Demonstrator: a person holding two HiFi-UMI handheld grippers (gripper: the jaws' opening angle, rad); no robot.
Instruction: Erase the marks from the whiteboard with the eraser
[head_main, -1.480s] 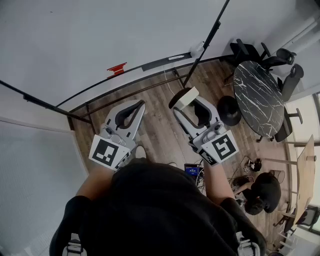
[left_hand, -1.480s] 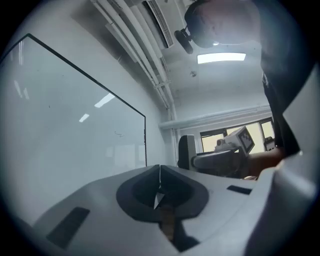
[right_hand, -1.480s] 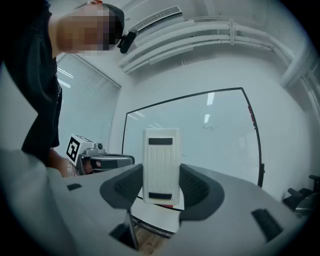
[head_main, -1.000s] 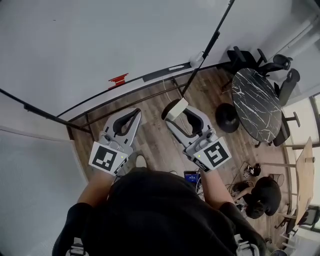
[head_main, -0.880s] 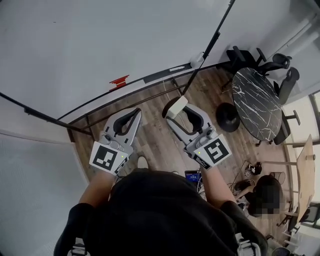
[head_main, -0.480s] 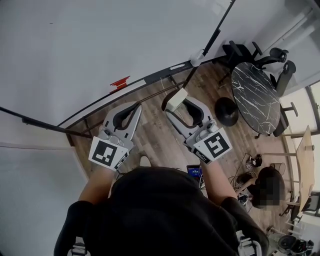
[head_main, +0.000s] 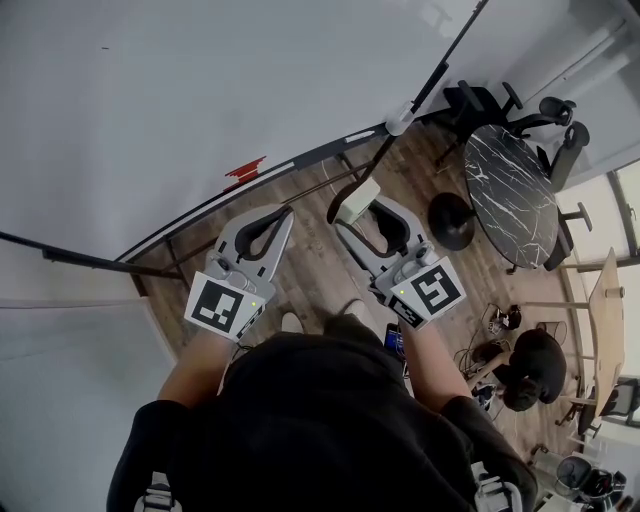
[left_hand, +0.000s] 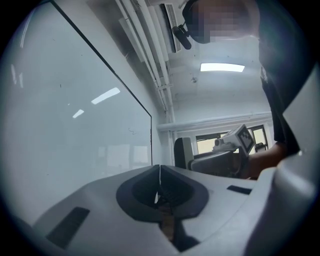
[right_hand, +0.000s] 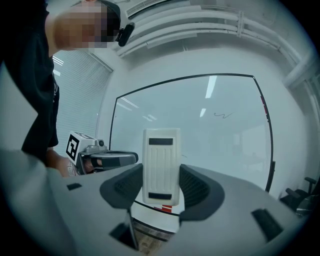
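Observation:
The big whiteboard (head_main: 200, 90) fills the top of the head view and stands upright ahead of me. A faint squiggle (right_hand: 222, 115) sits high on it in the right gripper view, and a small mark (left_hand: 131, 131) shows in the left gripper view. My right gripper (head_main: 362, 212) (right_hand: 161, 186) is shut on the white ribbed eraser (head_main: 357, 200) (right_hand: 161, 167), held upright a short way off the board. My left gripper (head_main: 283, 212) (left_hand: 159, 172) is beside it, jaws shut on nothing.
A red object (head_main: 246, 168) lies on the board's bottom ledge. A black pole (head_main: 440, 72) leans across at the right. A round marble table (head_main: 505, 190) with dark chairs (head_main: 560, 130) stands to the right, and a seated person (head_main: 530, 368) is at lower right. Wooden floor lies below.
The right gripper with the eraser shifted a little left and closer to the board's lower edge. The left gripper stayed shut and hardly moved.

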